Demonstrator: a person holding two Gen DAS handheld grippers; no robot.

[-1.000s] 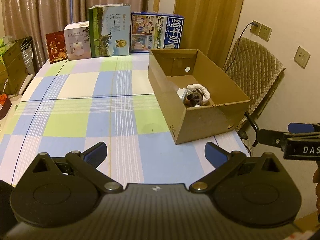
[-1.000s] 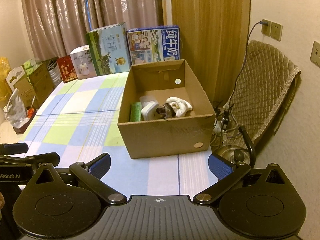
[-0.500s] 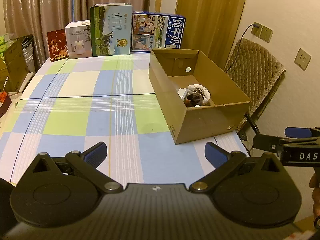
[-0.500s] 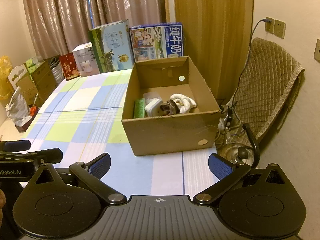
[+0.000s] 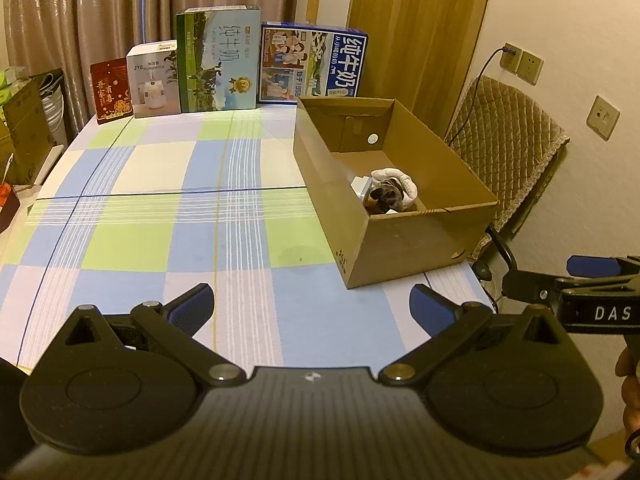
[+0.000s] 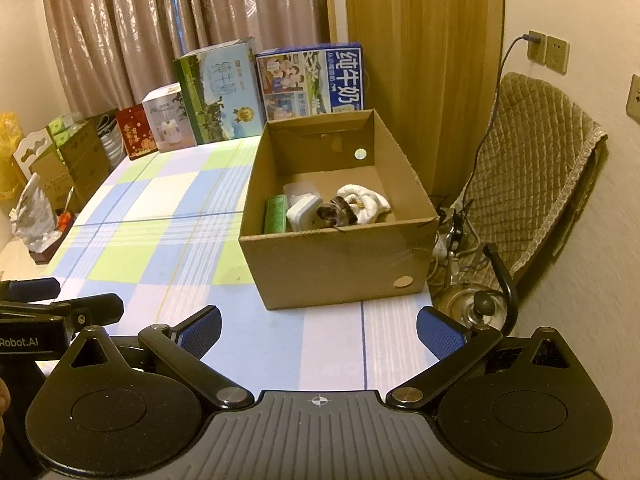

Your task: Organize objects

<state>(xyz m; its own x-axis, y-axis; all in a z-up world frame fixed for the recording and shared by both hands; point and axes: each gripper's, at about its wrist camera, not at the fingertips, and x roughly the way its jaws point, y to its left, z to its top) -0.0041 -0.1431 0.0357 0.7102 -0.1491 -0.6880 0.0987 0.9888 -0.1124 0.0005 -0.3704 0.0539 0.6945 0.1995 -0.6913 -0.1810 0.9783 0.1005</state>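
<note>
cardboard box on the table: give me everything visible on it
The cardboard box is plain brown corrugated board, open-topped, rectangular, upright on the checked tablecloth near the table's right edge. A round hole pierces its far wall and a round mark shows low on its near wall. Inside, at the near end, lie a green packet, a white container, a dark small item and a white cloth. Neither gripper touches it.

Home dining room — checked tablecloth (image 5: 152,168), curtains (image 6: 120,32), quilted chair (image 6: 532,184), kettle (image 6: 476,300) on floor
</note>
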